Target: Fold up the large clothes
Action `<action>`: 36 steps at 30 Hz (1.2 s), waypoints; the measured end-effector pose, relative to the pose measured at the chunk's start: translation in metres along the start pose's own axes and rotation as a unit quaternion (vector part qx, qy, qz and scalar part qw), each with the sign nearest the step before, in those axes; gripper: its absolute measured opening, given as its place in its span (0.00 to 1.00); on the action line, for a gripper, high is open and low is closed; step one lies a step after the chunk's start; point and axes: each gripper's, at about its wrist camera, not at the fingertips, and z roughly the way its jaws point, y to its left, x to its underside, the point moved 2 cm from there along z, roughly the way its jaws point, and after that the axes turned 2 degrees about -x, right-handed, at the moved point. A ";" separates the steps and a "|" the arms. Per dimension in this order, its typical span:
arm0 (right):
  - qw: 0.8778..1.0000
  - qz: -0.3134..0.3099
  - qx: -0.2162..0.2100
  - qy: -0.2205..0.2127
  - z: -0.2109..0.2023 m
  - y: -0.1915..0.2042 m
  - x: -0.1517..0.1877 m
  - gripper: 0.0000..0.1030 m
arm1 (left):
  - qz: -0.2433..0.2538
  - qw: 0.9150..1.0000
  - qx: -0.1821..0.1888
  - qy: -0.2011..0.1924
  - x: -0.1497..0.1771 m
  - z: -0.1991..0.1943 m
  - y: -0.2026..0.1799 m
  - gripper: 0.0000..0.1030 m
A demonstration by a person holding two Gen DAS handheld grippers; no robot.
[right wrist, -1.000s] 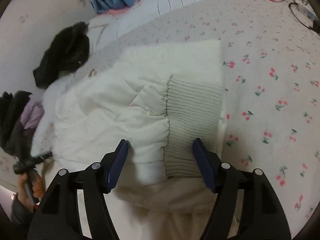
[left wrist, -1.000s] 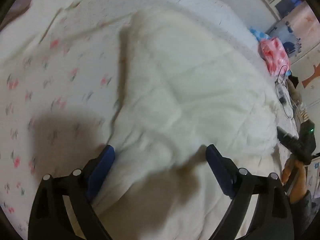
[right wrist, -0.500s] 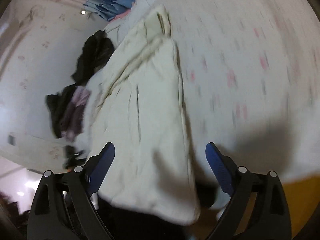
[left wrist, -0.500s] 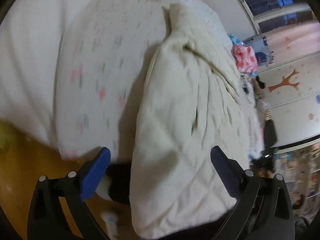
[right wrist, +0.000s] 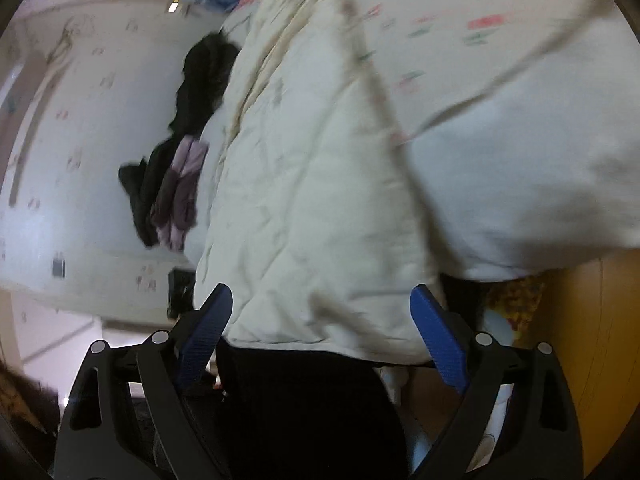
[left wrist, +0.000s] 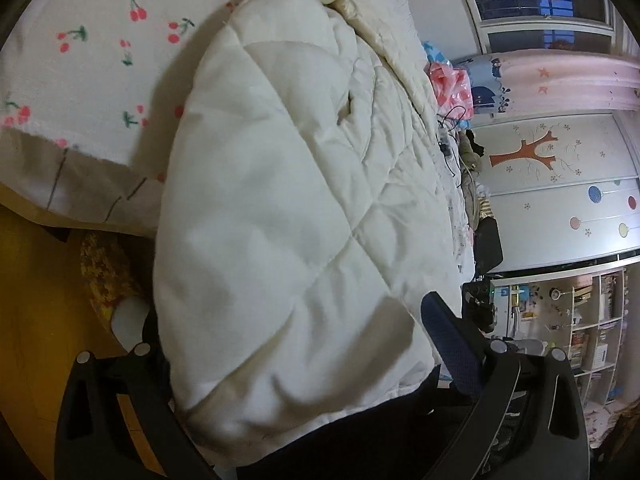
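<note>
A large cream quilted padded coat [left wrist: 288, 184] lies on the cherry-print bed sheet [left wrist: 92, 52] and hangs over the bed's near edge. My left gripper [left wrist: 296, 320] is open at that overhanging end; the coat's edge lies between its spread jaws, and its left finger is mostly hidden behind the fabric. In the right wrist view the same coat [right wrist: 312, 200] hangs between the spread blue pads of my right gripper [right wrist: 320, 320], which is open and not clamped. That view is motion-blurred.
The yellow wood floor [left wrist: 36, 320] lies below the bed edge, with a yellow slipper [left wrist: 104, 268] on it. A pink bag [left wrist: 450, 84] and cables sit further along the bed. Dark clothes [right wrist: 180, 152] are piled by the wall. Shelves [left wrist: 580, 320] stand at the right.
Both grippers have drawn back from above the coat and dropped to the bed's near edge. They now look along the bed from low down. The coat's end now hangs between both pairs of jaws.
</note>
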 end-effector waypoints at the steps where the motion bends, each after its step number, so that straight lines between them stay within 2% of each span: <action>1: 1.000 0.006 0.015 -0.007 -0.004 -0.007 0.002 0.85 | -0.002 1.000 -0.002 -0.001 0.001 -0.001 0.002 0.93; 4: 1.000 0.018 -0.004 0.005 0.002 -0.020 0.006 0.85 | -0.015 1.000 0.001 0.000 -0.001 0.000 0.011 0.93; 7: 0.998 0.031 -0.025 0.038 0.030 -0.034 0.007 0.85 | -0.017 1.000 0.003 0.007 0.001 0.008 0.013 0.93; 8: 0.998 0.038 -0.042 0.042 0.037 -0.038 0.007 0.78 | -0.019 1.000 0.001 0.007 0.001 0.010 0.015 0.93; 9: 0.997 0.043 -0.055 0.043 0.045 -0.042 0.007 0.60 | -0.023 1.000 -0.001 0.008 0.001 0.012 0.016 0.93; 10: 0.996 0.041 -0.065 0.041 0.050 -0.042 0.007 0.49 | -0.029 1.000 -0.004 0.008 0.001 0.015 0.017 0.93; 11: 0.996 0.035 -0.072 0.037 0.051 -0.040 0.008 0.29 | -0.030 1.000 -0.010 0.004 0.002 0.014 0.017 0.93; 12: 0.996 0.020 -0.078 0.032 0.051 -0.034 0.009 0.17 | -0.027 0.999 -0.018 -0.003 0.002 0.013 0.016 0.89; 13: 0.997 0.002 -0.078 0.030 0.051 -0.023 0.011 0.15 | -0.019 1.000 -0.024 -0.008 0.003 0.012 0.012 0.81; 14: 0.996 -0.015 -0.081 0.028 0.051 -0.008 0.012 0.14 | -0.012 1.000 -0.023 -0.004 0.004 0.012 0.007 0.55; 15: 0.996 -0.026 -0.084 0.026 0.046 -0.003 0.013 0.13 | -0.007 1.000 -0.021 0.000 0.005 0.012 0.003 0.42; 16: 0.995 -0.044 -0.092 0.017 0.039 0.012 0.013 0.12 | -0.004 1.000 -0.023 -0.003 0.005 0.008 -0.002 0.29; 17: 0.992 -0.062 -0.106 0.003 0.031 0.027 0.013 0.12 | 0.006 0.999 -0.028 -0.013 0.005 0.003 -0.011 0.20; 18: 0.990 -0.077 -0.120 -0.010 0.023 0.039 0.012 0.11 | 0.015 0.999 -0.026 -0.024 0.005 -0.005 -0.021 0.17; 20: 0.981 -0.115 -0.151 -0.046 0.003 0.071 0.006 0.10 | 0.030 0.998 -0.006 -0.049 0.006 -0.024 -0.038 0.15; 23: 0.971 -0.158 -0.164 -0.067 -0.015 0.107 0.007 0.10 | 0.055 0.995 0.017 -0.082 0.010 -0.056 -0.068 0.13; 26: 0.962 -0.202 -0.175 -0.055 -0.026 0.138 0.021 0.10 | 0.091 0.991 0.032 -0.090 0.025 -0.084 -0.092 0.13; 28: 0.960 -0.212 -0.181 -0.030 -0.032 0.141 0.026 0.11 | 0.111 0.990 0.040 -0.077 0.037 -0.092 -0.094 0.13; 29: 0.962 -0.210 -0.176 -0.017 -0.030 0.136 0.029 0.13 | 0.119 0.991 0.036 -0.059 0.043 -0.091 -0.087 0.14; 31: 0.973 -0.174 -0.155 0.004 -0.023 0.107 0.031 0.25 | 0.096 0.995 0.037 -0.017 0.049 -0.077 -0.057 0.29; 32: 0.977 -0.149 -0.152 0.016 -0.017 0.088 0.032 0.46 | 0.080 0.996 0.043 0.001 0.051 -0.070 -0.042 0.42; 33: 0.981 -0.130 -0.142 0.021 -0.009 0.074 0.038 0.61 | 0.063 0.997 0.043 0.012 0.052 -0.062 -0.024 0.45; 34: 0.985 -0.108 -0.131 0.028 -0.004 0.057 0.039 0.63 | 0.050 0.998 0.043 0.016 0.052 -0.058 -0.011 0.46; 36: 0.989 -0.070 -0.123 0.039 0.008 0.028 0.041 0.64 | 0.007 0.997 0.071 0.014 0.050 -0.051 0.022 0.56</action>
